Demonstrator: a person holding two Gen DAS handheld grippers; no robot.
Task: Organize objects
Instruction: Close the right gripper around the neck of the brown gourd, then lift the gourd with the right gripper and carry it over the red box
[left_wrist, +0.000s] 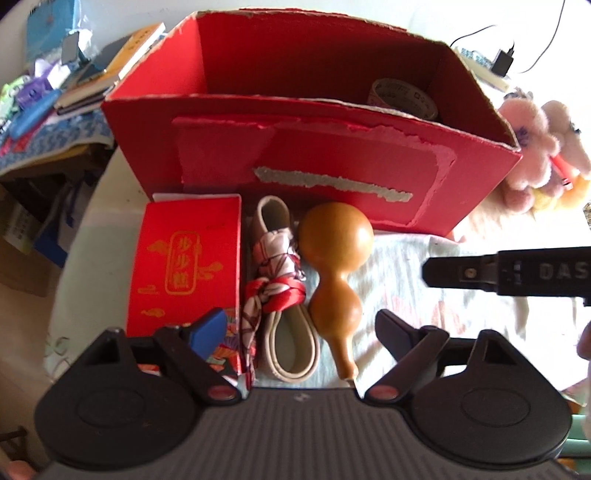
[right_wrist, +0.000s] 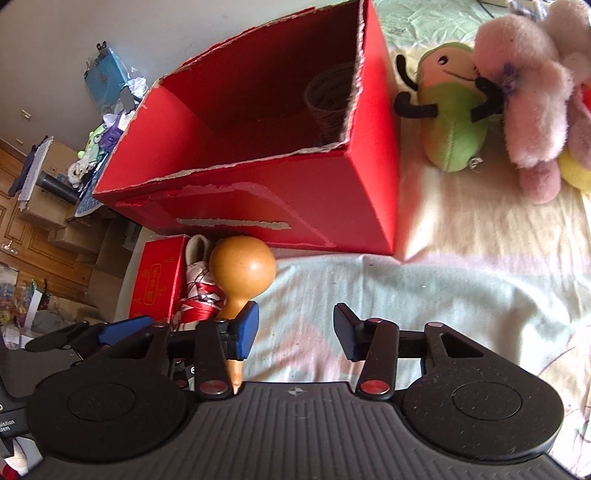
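Red torn-edged cardboard box (left_wrist: 310, 173) sits open-topped straight ahead of both tools, with a roll of printed tape (left_wrist: 404, 98) inside at its far right corner. Left gripper (left_wrist: 295, 332) tilts steeply down, jaws spread wide and clamping nothing; between them lie a smooth tan double-bulbed gourd (left_wrist: 334, 258) and a beige loop strap tied with a red-and-white patterned scarf (left_wrist: 280, 280). Its blue left pad hangs over a small red carton with gold Chinese characters (left_wrist: 184, 266), too blurry for me to read. Right gripper (right_wrist: 295, 334) also points down over the pale bedsheet (right_wrist: 424, 295), jaws partway apart and empty, gourd just outside its left pad. "DAS" shows on its side in the left view. Pink and green plush toys (right_wrist: 491, 96) sit off right.
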